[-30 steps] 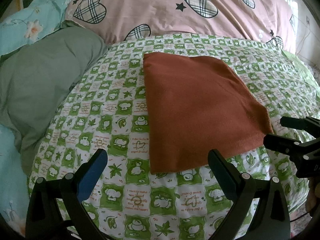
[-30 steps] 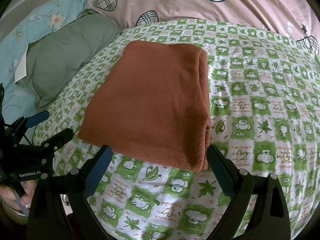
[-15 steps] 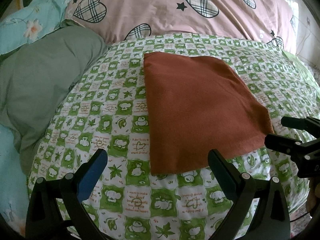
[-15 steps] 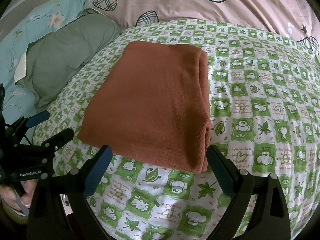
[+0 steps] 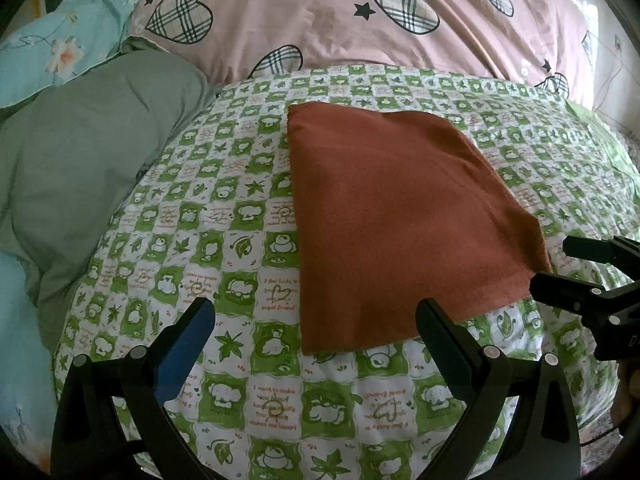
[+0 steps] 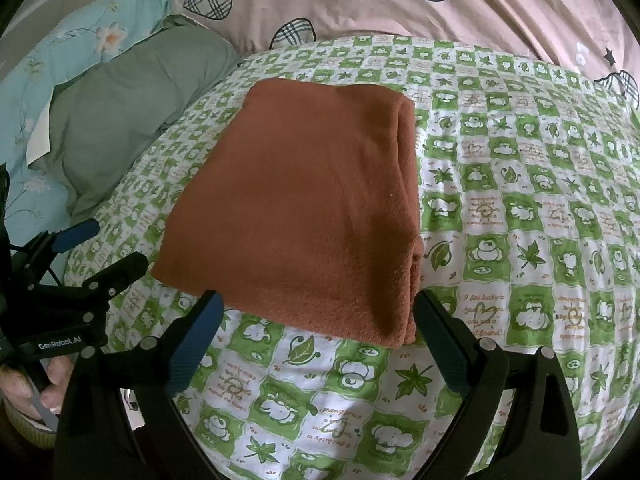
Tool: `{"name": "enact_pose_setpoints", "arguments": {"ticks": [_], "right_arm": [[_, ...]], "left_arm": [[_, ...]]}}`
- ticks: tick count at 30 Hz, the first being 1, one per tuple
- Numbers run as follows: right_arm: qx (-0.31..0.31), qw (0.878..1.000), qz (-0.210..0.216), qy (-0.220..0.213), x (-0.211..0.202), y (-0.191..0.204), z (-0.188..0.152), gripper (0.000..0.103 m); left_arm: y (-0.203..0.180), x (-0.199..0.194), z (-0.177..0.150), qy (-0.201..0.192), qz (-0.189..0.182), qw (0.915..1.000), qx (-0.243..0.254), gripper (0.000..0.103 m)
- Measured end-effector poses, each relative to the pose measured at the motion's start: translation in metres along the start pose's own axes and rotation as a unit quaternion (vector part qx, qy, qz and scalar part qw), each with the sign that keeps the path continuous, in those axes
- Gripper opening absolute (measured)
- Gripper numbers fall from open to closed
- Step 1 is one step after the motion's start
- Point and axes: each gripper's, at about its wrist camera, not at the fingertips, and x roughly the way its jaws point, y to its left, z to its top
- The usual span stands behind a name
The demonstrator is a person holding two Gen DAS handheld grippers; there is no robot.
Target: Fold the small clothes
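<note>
**Rust cloth looks folded; both grippers empty and backed off**

Left wrist view, left to right:
- Teal floral bedding (image 5: 60, 44) upper left, grey-green pillow (image 5: 80, 168) below it, pink quilt with plaid hearts (image 5: 360, 20) across the top.
- Left gripper (image 5: 316, 320) at bottom centre, jaws spread wide, nothing between them. Its right finger overlaps the cloth's near edge in the frame; can't tell if it touches.
- Rust-brown folded cloth (image 5: 392, 220) sits centre frame, flat on the green-and-white checked bedsheet (image 5: 224, 216).
- Right gripper (image 5: 560, 268) pokes in at the right edge, tips just beside the cloth's near right corner.

Right wrist view, left to right:
- Left gripper shows at lower left, a person's hand (image 6: 36, 392) on its handle, tips near the cloth's near left corner, apart from it.
- Right gripper (image 6: 320, 328) at bottom centre, jaws wide, holding nothing. The cloth's near edge lies between the two fingers in the frame.
- Cloth fills centre frame. Stacked layers visible along its right edge, so it's been doubled more than once.

Status, my read:
- This piece is a compact, roughly rectangular bundle with fairly even edges. Folding on it looks done or nearly so.
- Left to do: maybe one more fold or a squaring-up. Near right corner looks slightly ragged.
- No other small clothes visible in either view, so can't tell whether more pieces are waiting.
</note>
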Motion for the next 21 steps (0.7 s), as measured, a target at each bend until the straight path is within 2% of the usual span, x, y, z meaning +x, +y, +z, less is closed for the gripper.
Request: {"name": "enact_pose_setpoints", "arguments": {"ticks": [21], "right_arm": [[-0.002,1.000,0.002,0.001,-0.0001,-0.0019,0.0012,0.096]], "left_arm": [[0.0026,0.0048,0.0021,0.003,0.000,1.0000,0.001,0.101]]}}
